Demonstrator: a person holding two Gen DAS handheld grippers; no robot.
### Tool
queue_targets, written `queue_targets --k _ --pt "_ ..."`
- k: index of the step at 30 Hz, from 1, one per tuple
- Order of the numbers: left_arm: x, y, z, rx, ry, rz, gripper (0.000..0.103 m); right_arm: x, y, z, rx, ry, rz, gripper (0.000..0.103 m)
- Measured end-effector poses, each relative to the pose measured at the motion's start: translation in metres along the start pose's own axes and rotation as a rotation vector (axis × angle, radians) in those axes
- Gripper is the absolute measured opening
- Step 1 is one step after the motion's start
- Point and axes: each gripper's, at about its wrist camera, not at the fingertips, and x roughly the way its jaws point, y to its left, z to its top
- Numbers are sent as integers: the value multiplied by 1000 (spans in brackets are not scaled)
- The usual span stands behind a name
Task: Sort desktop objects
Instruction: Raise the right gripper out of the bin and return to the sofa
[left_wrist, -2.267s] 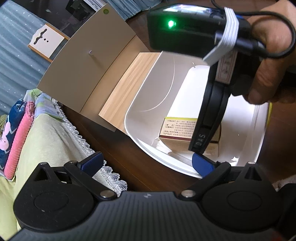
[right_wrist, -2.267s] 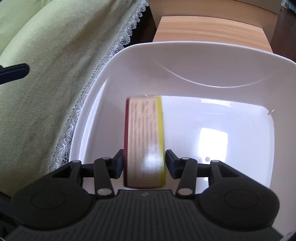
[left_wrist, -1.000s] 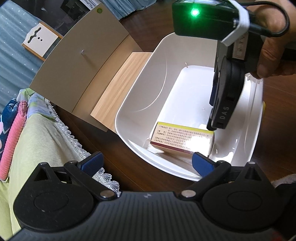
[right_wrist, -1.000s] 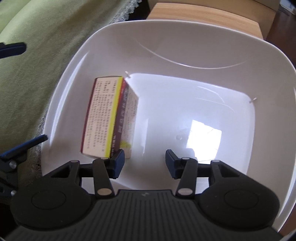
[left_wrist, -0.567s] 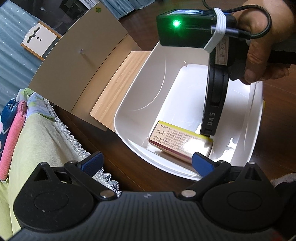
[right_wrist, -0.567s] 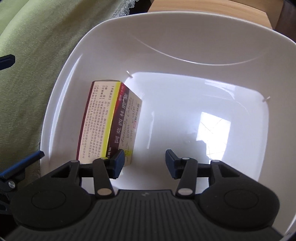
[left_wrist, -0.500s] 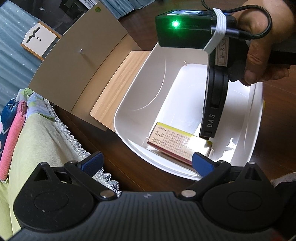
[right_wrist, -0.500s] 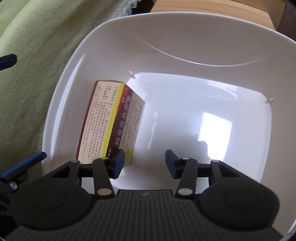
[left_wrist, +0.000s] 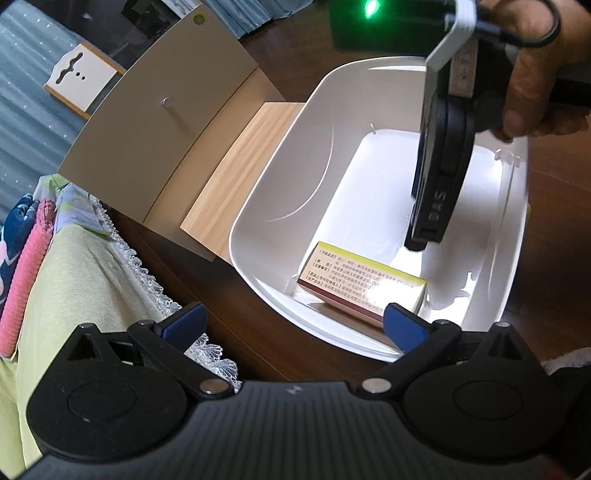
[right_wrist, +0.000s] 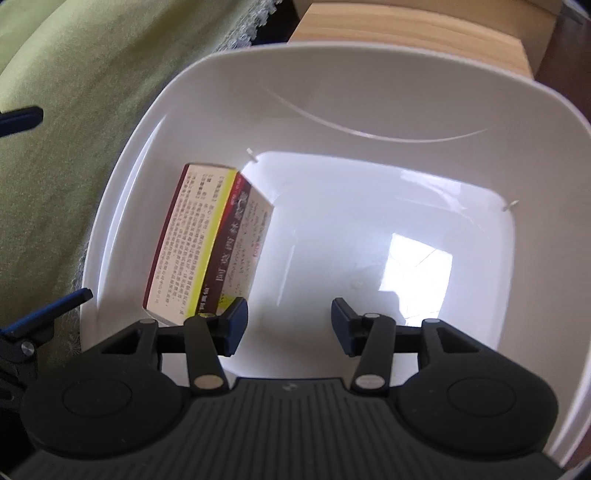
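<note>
Box (right_wrist: 207, 243) lay inside the white bin (right_wrist: 332, 66), against the wall on the couch side, leaning on one long edge with its printed faces up. That much of the sorting looked done: one item was in the bin and nothing gripped it.

The right gripper (right_wrist: 289, 323) hung over the bin, pointing steeply down, its jaws apart with only bare white floor between them. One of its fingers (right_wrist: 234, 319) sat just beside the near end of the box; whether it touched the carton I could not tell. From the left camera the same gripper (left_wrist: 424, 242) showed as a black body held by a hand (left_wrist: 532, 74), its tip low in the bin and just above the box (left_wrist: 360, 282).

The left gripper (left_wrist: 293, 325) hovered at the near rim of the bin (left_wrist: 258, 206), jaws wide apart and holding nothing. Below it were the dark table (left_wrist: 229, 314) and a lace-edged green cloth (left_wrist: 85, 280).

Beyond the bin stood a wooden drawer unit (left_wrist: 155, 122), and that was all the desk the cameras gave. No other loose item was in view, so what remained to sort I could not judge. My guess was that the right hand was finished with this box and that any further items lay outside both views.
</note>
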Motion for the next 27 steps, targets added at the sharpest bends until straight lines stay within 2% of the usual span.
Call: queue_targets --k 1,3,7,10,12,20,27 --pt "0 0 1 -2 -2 3 103 -4 -1 -1 3 -9 -12 48" --pt "-2 0 3 -3 -10 14 103 -13 -2 -3 13 -23 -33 58" --pt "-9 -1 7 0 -37 39 103 -28 2 -8 -16 -46 -61 62" --pt "-17 1 9 -7 -57 62 102 -42 3 -11 -27 -75 -85 70" --pt "-22 4 11 -18 -64 84 103 -52 2 -12 -30 -101 -102 81" --pt "-71 17 7 -56 -41 203 103 -96 15 -3 -39 -204 -109 92" --pt "-139 35 -19 -131 19 332 103 -131 62 12 -88 -304 -18 94"
